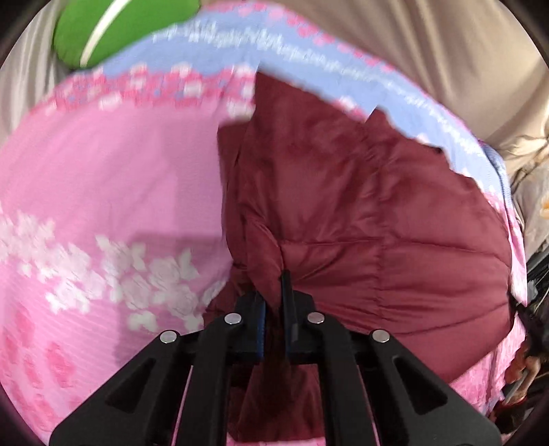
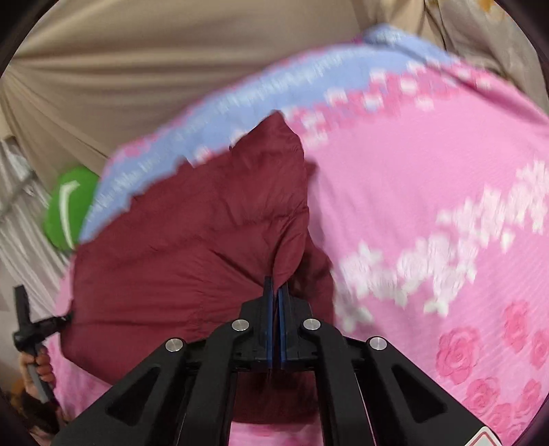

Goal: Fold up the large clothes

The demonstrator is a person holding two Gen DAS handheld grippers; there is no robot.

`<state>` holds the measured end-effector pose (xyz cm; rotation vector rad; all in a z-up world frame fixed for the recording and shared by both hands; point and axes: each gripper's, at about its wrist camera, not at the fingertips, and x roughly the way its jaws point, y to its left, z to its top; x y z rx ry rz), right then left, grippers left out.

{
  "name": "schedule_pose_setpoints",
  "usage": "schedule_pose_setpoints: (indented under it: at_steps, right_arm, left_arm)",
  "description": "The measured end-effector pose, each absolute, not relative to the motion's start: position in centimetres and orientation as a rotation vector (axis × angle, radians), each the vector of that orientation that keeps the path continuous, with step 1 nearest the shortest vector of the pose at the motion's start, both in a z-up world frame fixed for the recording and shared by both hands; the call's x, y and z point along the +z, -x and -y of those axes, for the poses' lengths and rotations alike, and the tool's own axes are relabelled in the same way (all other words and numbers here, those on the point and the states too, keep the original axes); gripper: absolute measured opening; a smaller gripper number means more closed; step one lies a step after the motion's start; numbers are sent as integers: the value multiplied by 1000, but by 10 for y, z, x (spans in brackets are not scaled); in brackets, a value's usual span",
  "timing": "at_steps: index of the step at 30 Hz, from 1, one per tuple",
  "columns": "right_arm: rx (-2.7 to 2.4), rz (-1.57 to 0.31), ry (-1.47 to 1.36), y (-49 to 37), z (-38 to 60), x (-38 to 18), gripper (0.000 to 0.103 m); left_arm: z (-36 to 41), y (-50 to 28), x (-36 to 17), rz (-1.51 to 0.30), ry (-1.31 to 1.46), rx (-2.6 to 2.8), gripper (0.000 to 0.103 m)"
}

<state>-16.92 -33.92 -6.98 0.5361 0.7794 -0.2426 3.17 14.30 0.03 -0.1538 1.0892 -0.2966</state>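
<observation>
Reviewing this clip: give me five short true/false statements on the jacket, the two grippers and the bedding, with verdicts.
1. The left gripper is shut on a pinch of the maroon jacket. True.
2. The right gripper hangs open above the jacket. False: it is shut on a fold of the jacket's fabric.
3. The jacket lies on a plain white sheet. False: it lies on a pink floral bedspread with a blue band.
4. A green cushion sits beyond the bedspread's blue edge. True.
5. The jacket is already folded into a neat square. False: it is puffy and bunched, with fabric gathered at both grippers.
</observation>
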Motion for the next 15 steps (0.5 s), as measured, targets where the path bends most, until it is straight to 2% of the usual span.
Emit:
schedule_pose_setpoints:
  at_steps: [3,5,6,7,8,10,11,13,15]
  right_arm:
    - [-236,-789,-587,167,348,-82,4]
    - [-271,-777,-563,171,350,-69,13]
    - [-291,-760,-541,173,351,-61,22]
    - [-312,-740,-515,174,351,-51,27]
    - [-324,-707,-482,174,352,-36,32]
    - [-312,-627,-454,166,357,-9,60]
    - [-305,-597,-451,162,358,-1,64]
    - [-294,-543,-438,142,362,11,71]
    - [-292,-544,-433,119,367,12,73]
  left_arm:
    - [-145,-31,2,-1081,162,-291,8]
    - [-153,-27,16,-1051,183,-294,13]
    - [-158,-25,26,-1025,200,-305,16]
    - [-162,-26,33,-1000,209,-309,28]
    - [-167,-26,45,-953,220,-306,47]
    - [-171,-32,66,-859,224,-291,67]
    - [-172,-40,76,-809,222,-272,78]
    - [-171,-61,85,-747,231,-260,91]
    - [-161,-85,82,-754,240,-280,93]
